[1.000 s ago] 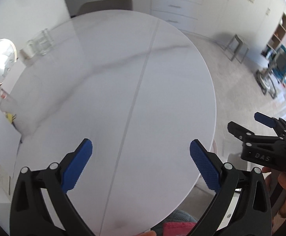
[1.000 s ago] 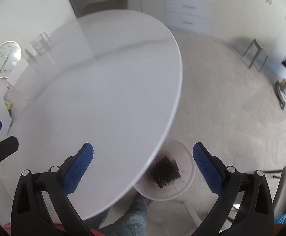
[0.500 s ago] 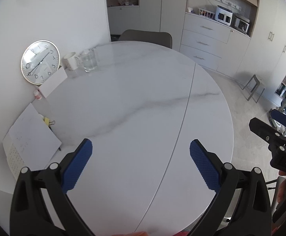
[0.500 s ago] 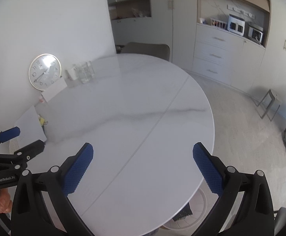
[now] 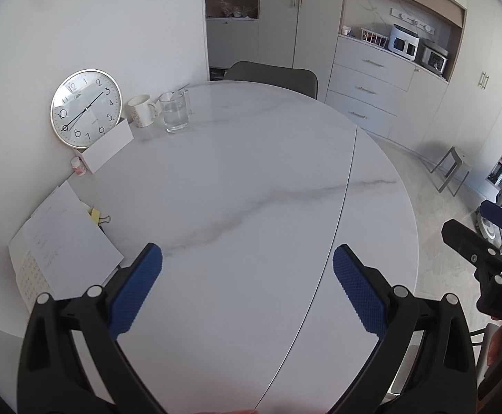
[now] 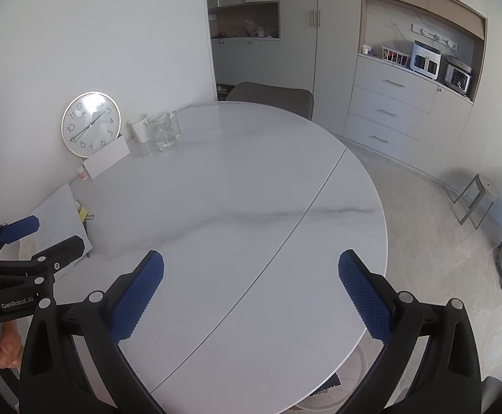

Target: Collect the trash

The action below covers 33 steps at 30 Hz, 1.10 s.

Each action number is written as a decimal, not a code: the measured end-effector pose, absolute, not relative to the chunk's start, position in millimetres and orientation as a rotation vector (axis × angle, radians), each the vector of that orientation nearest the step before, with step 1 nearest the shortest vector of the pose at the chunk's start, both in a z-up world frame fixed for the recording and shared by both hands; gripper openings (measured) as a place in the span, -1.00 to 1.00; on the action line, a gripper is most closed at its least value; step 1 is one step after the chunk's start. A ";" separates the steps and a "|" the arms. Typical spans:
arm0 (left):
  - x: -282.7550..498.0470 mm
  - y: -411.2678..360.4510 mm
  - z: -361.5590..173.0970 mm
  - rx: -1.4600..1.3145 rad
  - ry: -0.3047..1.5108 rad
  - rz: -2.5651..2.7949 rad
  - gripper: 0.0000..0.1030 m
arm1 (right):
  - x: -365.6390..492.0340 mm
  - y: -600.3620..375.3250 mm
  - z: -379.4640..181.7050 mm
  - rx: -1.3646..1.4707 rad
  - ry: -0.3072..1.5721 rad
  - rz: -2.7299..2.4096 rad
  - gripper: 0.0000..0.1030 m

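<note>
My left gripper (image 5: 247,286) is spread wide, its 2 blue pads (image 5: 137,289) far apart with nothing between them, and it hangs above the near part of the round marble table (image 5: 251,179) without touching it. My right gripper (image 6: 251,291) is just as wide, also holding nothing, above the table's near right edge. Each one shows at the margin of the other's view, and both sit side by side, apart from each other.

Below the right gripper, under the table's rim, I can see part of a white bin (image 6: 351,372) with a dark crumpled piece of trash (image 6: 327,384) in it; most of both is hidden by the tabletop.

At the far left of the table stand a clock (image 5: 86,107) against the wall, a white mug (image 5: 142,111), a glass pitcher (image 5: 175,112), and nearer me some papers (image 5: 64,241).
</note>
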State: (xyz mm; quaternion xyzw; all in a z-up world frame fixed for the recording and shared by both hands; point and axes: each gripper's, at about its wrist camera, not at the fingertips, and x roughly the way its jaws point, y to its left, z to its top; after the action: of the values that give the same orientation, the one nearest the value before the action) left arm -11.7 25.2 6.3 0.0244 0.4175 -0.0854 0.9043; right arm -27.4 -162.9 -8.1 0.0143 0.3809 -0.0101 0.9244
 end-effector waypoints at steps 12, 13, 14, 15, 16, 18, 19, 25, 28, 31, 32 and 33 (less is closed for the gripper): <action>-11.0 25.8 2.5 0.045 0.869 -0.173 0.84 | -22.3 -158.1 -10.7 0.025 0.798 -0.025 0.95; -11.5 25.6 3.2 0.044 0.867 -0.174 0.84 | -22.4 -158.1 -10.5 0.025 0.798 -0.026 0.95; -11.3 26.3 2.7 0.046 0.864 -0.172 0.84 | -22.3 -158.2 -10.6 0.025 0.799 -0.025 0.95; -11.2 26.4 3.1 0.048 0.862 -0.170 0.84 | -22.8 -158.0 -11.1 0.025 0.800 -0.024 0.95; -11.5 26.3 3.3 0.048 0.861 -0.170 0.84 | -22.7 -158.0 -11.4 0.024 0.801 -0.023 0.95; -12.3 25.6 3.0 0.048 0.862 -0.171 0.84 | -24.1 -157.8 -12.6 0.024 0.803 -0.023 0.95; -12.6 24.8 3.1 0.048 0.862 -0.173 0.84 | -24.0 -157.8 -13.0 0.024 0.804 -0.023 0.95; -13.8 23.7 2.7 0.059 0.854 -0.177 0.85 | -25.2 -158.9 -14.2 0.029 0.809 -0.029 0.95; -12.4 23.8 1.5 0.062 0.861 -0.174 0.85 | -24.9 -157.8 -15.4 0.030 0.813 -0.027 0.95; -12.1 24.6 1.8 0.063 0.857 -0.175 0.85 | -25.1 -157.4 -16.0 0.030 0.815 -0.028 0.95; -12.3 24.2 1.6 0.064 0.857 -0.177 0.85 | -24.8 -157.4 -16.2 0.031 0.816 -0.027 0.95; -12.0 24.2 1.3 0.065 0.858 -0.178 0.85 | -24.8 -157.5 -16.4 0.031 0.817 -0.027 0.95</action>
State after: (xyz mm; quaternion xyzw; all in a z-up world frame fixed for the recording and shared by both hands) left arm -12.0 24.2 1.3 0.0314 0.4154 -0.0862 0.9050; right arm -24.8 -157.5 -16.4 0.0151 0.3971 -0.0132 0.9175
